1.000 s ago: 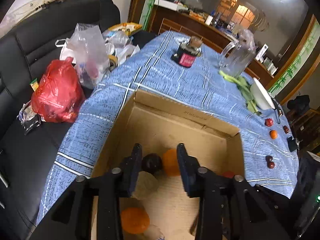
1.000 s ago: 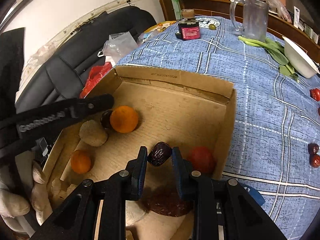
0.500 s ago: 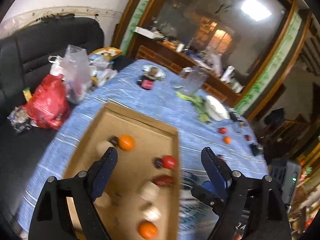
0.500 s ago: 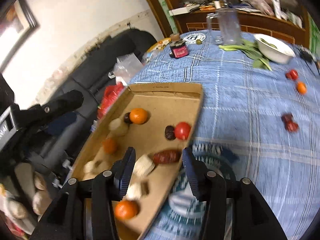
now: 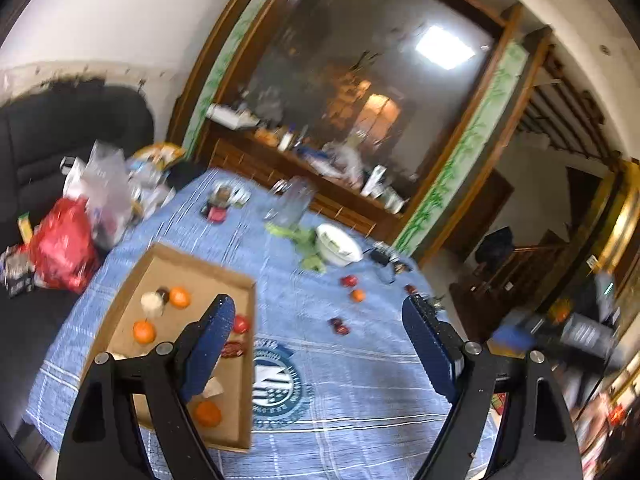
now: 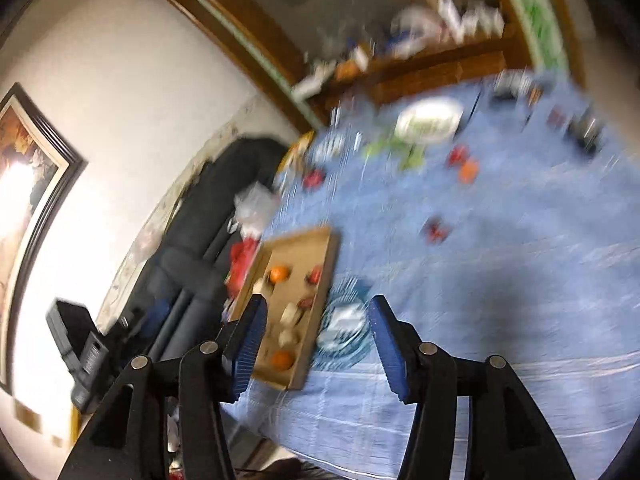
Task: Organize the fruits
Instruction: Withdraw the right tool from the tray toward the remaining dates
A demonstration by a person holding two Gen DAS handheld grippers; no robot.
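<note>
Round table w/ blue checked cloth fills most of both views; on its near-left part sits the shallow brown cardboard box, long axis running away from the cams, already holding several fruits: oranges, a red one, pale lumps, a dark reddish one. Loose fruit yet to collect lies well apart from the box, out on the bare cloth toward the far right: pair of small dark-red fruits nearest, then small red round fruit w/ small orange fruit just beside it, near the white bowl. Key relation, judged: the dark-red pair lies ahead of the left tongs, btwn its fingers in the left view and a bit beyond the tips, so the left hand looks better lined up; in the right view the same pair sits up and to the right of the right tongs, which aims more at the box edge. That view is badly blurred, so which hand is truly nearer can't be told for sure. Left tongs: wide open, nothing in it. Right tongs: jaws opening, about half spread, nothing btwn them. Both well above the table, touching nothing.
</note>
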